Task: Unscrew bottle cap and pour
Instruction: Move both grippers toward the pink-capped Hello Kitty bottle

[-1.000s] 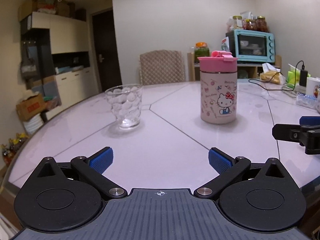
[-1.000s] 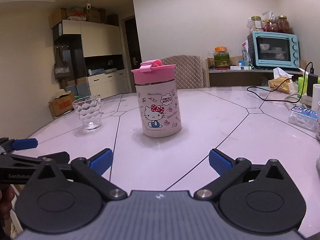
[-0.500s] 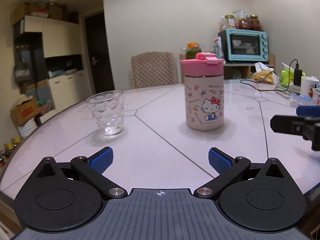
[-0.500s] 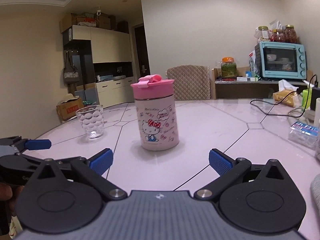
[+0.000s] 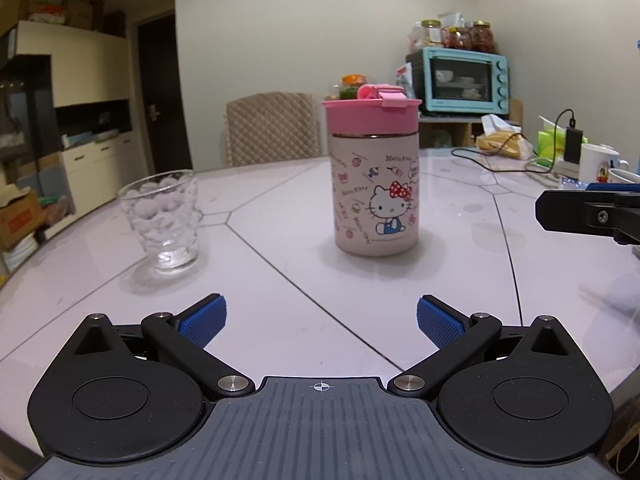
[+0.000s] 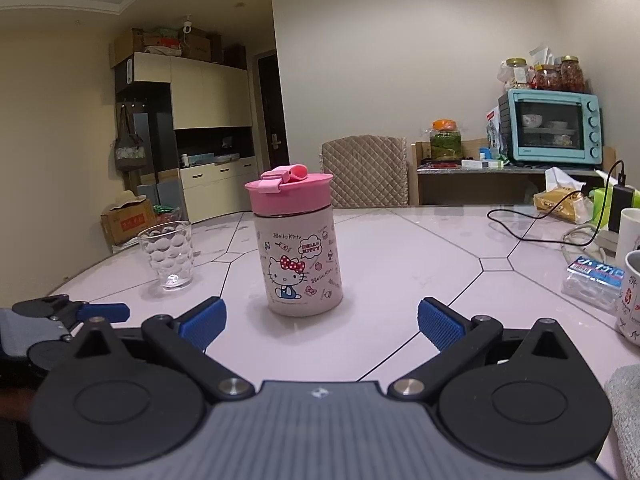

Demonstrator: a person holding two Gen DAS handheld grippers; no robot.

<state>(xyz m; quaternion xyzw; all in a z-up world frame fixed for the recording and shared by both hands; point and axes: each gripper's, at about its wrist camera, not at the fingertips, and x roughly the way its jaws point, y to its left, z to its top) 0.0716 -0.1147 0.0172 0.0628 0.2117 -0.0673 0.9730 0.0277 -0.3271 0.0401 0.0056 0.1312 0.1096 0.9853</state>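
Observation:
A Hello Kitty bottle (image 5: pixel 376 196) with a pink screw cap (image 5: pixel 372 112) stands upright on the white table (image 5: pixel 280 320). An empty clear glass (image 5: pixel 164 220) stands to its left. My left gripper (image 5: pixel 320 320) is open and empty, a short way in front of the bottle. In the right wrist view the bottle (image 6: pixel 300 256), its cap (image 6: pixel 290 192) and the glass (image 6: pixel 168 254) show again. My right gripper (image 6: pixel 320 320) is open and empty, close in front of the bottle. Each gripper shows at the edge of the other's view.
Mugs (image 6: pixel 632 292), a tissue pack (image 6: pixel 592 280), a black cable (image 6: pixel 532 236) and a charger sit on the table at the right. A quilted chair (image 6: pixel 366 172) stands behind the table. A teal oven (image 6: pixel 550 126) with jars is at the back right.
Both grippers have moved closer to the bottle, which looks larger now. The left gripper has turned so the bottle sits nearer the middle. Both stay open.

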